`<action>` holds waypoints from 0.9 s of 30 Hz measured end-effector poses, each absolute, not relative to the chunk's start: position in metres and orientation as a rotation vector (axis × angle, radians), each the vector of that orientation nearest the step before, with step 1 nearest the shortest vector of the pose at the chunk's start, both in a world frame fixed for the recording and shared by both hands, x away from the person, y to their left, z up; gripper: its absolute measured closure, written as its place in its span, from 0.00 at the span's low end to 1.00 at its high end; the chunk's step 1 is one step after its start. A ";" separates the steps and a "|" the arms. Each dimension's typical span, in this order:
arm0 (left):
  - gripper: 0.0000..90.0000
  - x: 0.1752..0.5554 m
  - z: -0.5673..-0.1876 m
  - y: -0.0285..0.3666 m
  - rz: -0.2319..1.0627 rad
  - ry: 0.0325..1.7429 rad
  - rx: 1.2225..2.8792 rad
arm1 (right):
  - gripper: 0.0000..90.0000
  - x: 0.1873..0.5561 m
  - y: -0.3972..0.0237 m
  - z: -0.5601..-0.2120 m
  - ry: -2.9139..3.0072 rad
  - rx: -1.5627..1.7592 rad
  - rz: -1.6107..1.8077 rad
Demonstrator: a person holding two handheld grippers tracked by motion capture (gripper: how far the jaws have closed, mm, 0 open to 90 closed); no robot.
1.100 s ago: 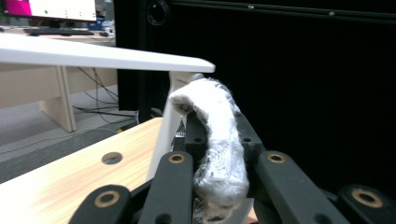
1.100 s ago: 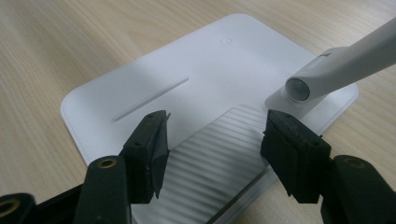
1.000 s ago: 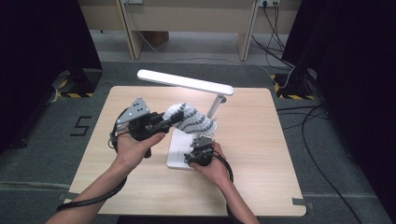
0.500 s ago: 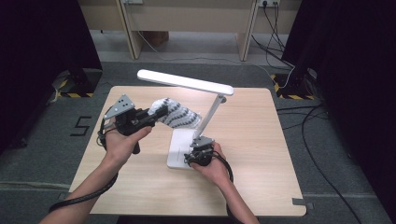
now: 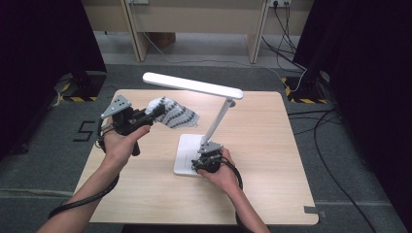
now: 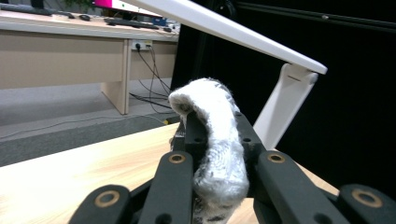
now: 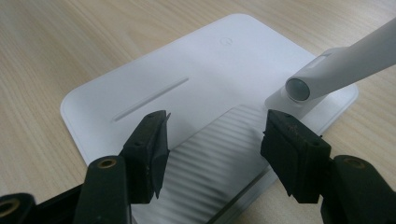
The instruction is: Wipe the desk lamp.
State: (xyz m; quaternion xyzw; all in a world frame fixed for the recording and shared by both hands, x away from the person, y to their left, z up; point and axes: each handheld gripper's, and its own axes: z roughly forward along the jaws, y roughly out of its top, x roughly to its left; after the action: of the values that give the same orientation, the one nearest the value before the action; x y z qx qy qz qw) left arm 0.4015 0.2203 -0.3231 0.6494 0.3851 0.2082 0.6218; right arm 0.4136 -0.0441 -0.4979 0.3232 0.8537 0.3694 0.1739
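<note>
A white desk lamp stands mid-table on its flat base (image 5: 184, 150), with a slanted arm (image 5: 219, 121) and a long head (image 5: 194, 85). My left gripper (image 5: 156, 111) hangs above the table left of the lamp, shut on a white cloth with dark dots (image 5: 176, 115) that droops from its jaws. In the left gripper view the cloth (image 6: 217, 149) is pinched between the jaws of the left gripper (image 6: 212, 126), and the lamp head (image 6: 233, 30) runs overhead. My right gripper (image 5: 204, 161) rests at the base's near right corner. There it (image 7: 215, 135) stands open over the base (image 7: 187, 79), beside the arm's hinge (image 7: 299, 88).
The wooden table (image 5: 272, 160) has bare room right of the lamp and along the front. Cables (image 5: 77, 204) trail from both grippers off the near edge. Desks (image 5: 194, 19) and floor cables (image 5: 291, 29) lie beyond the table.
My left gripper has carried the cloth leftward, away from the lamp arm and out from under the lamp head. The right gripper has stayed on the base.
</note>
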 end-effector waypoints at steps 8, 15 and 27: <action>0.89 0.408 -0.322 0.226 0.499 0.917 1.479 | 0.45 0.414 -0.044 -0.498 2.421 0.914 1.050; 0.89 0.416 -0.318 0.230 0.531 0.940 1.462 | 0.45 0.413 -0.044 -0.498 2.420 0.914 1.046; 0.89 0.420 -0.310 0.230 0.607 0.941 1.442 | 0.45 0.413 -0.044 -0.498 2.419 0.911 1.049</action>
State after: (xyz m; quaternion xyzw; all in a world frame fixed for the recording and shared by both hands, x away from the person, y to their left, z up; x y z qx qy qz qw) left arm 0.4203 0.2301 -0.3102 0.6251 0.4079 0.2631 0.6113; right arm 0.4134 -0.0444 -0.4983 0.3214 0.8537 0.3704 0.1752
